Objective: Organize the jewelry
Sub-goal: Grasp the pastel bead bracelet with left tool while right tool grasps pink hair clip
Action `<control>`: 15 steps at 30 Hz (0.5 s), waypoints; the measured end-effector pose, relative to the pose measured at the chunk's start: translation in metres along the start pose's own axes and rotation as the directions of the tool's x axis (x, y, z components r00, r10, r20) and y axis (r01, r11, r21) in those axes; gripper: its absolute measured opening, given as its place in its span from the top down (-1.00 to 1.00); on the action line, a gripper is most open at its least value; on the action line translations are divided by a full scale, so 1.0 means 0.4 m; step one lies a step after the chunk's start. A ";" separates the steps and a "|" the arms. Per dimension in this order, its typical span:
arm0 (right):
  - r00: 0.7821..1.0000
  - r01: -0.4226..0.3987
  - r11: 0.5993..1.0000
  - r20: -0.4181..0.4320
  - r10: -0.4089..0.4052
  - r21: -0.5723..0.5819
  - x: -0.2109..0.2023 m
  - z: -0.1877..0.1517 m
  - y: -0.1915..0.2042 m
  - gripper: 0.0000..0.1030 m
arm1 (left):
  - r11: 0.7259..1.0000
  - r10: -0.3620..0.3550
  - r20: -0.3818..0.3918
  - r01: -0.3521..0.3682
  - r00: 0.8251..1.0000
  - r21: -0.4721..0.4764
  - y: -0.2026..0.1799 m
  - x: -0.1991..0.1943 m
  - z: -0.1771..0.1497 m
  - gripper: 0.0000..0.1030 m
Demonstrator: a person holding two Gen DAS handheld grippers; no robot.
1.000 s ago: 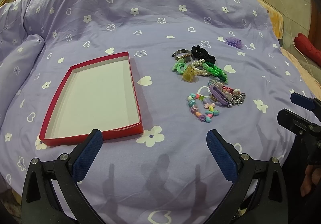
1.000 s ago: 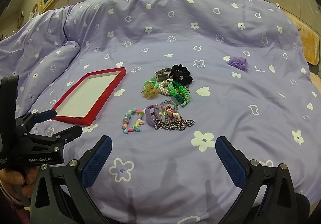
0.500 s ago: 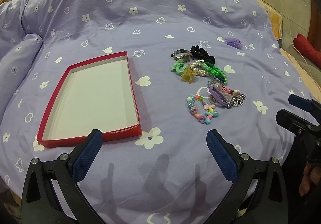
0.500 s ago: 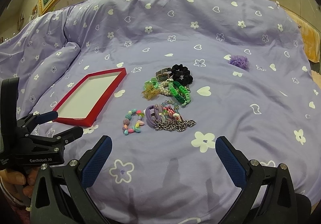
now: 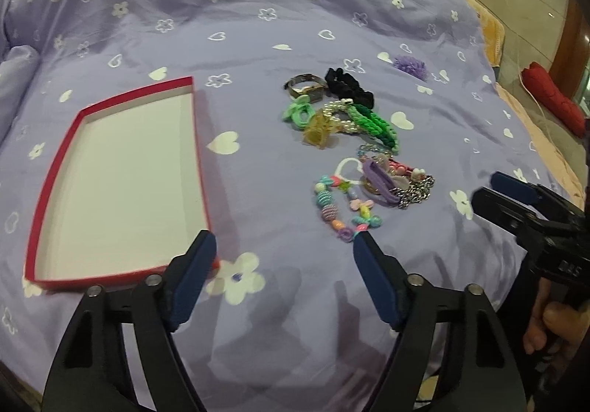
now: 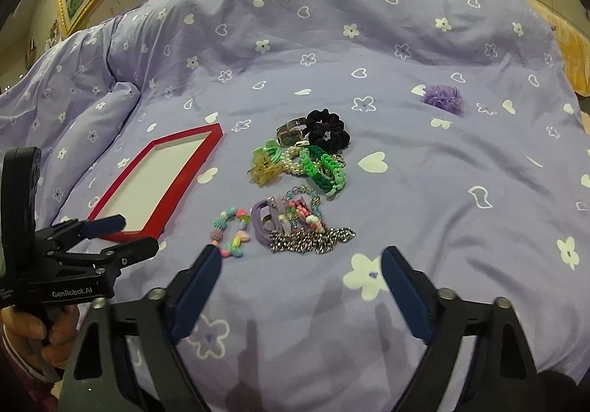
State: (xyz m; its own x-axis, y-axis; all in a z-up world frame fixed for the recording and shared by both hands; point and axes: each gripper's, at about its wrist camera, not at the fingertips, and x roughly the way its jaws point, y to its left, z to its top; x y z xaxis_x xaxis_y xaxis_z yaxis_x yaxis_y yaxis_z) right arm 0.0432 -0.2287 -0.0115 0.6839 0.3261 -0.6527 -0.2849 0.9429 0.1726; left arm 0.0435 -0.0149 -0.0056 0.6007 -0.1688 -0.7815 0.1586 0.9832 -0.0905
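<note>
Both grippers hover over the purple duvet [image 6: 424, 172], jaws just narrowed yet apart, gripping nothing. The left gripper [image 5: 282, 246] sits between the red tray [image 5: 201, 168] and the beaded bracelet [image 5: 343, 205]. The right gripper [image 6: 300, 257] faces the jewelry pile [image 6: 302, 183], perhaps tangled.

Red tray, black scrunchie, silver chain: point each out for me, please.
red tray [image 5: 201, 168], left wrist view, right rim.
black scrunchie [image 6: 328, 130], right wrist view, its ruffled fabric.
silver chain [image 6: 313, 239], right wrist view, middle links.
</note>
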 end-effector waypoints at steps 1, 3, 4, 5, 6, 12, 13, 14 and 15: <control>1.000 -0.003 1.000 -0.006 0.003 0.004 0.009 0.006 -0.004 -0.55 | 1.000 -0.003 -0.002 0.003 1.000 0.008 -0.004 0.005 0.005 -0.45; 1.000 -0.001 1.000 -0.014 0.001 0.003 0.025 0.013 -0.012 -0.48 | 1.000 -0.007 -0.004 0.007 1.000 0.026 -0.014 0.014 0.014 -0.41; 1.000 0.000 1.000 -0.021 0.000 0.002 0.034 0.017 -0.015 -0.39 | 0.999 -0.008 -0.007 0.009 1.000 0.035 -0.019 0.020 0.018 -0.40; 1.000 -0.002 1.000 -0.027 0.002 0.000 0.044 0.021 -0.018 -0.27 | 0.999 -0.010 -0.012 0.011 1.000 0.041 -0.023 0.028 0.023 -0.39; 0.999 -0.004 1.000 -0.038 0.004 0.000 0.056 0.025 -0.022 -0.22 | 0.999 -0.013 -0.019 0.013 1.000 0.046 -0.026 0.037 0.027 -0.36; 0.996 -0.026 1.000 -0.081 0.025 -0.012 0.116 0.047 -0.037 0.04 | 0.998 -0.037 -0.057 0.040 0.998 0.054 -0.034 0.090 0.045 -0.27; 0.996 -0.030 0.999 -0.088 0.029 -0.016 0.126 0.050 -0.039 0.08 | 0.998 -0.039 -0.065 0.043 0.997 0.055 -0.036 0.100 0.046 -0.27; 0.995 -0.037 0.999 -0.098 0.035 -0.020 0.138 0.055 -0.041 0.10 | 0.997 -0.042 -0.075 0.047 0.996 0.055 -0.037 0.111 0.048 -0.26; 0.994 -0.043 0.999 -0.105 0.040 -0.022 0.147 0.057 -0.043 0.13 | 0.997 -0.047 -0.083 0.052 0.995 0.054 -0.037 0.121 0.049 -0.24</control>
State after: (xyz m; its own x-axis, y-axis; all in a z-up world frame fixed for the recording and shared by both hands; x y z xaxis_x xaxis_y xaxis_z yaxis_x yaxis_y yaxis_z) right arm 0.1033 -0.2241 -0.0360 0.5975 0.3548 -0.7191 -0.3287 0.9263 0.1840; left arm 0.0857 -0.0390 -0.0299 0.5251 -0.2086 -0.8251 0.2314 0.9680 -0.0974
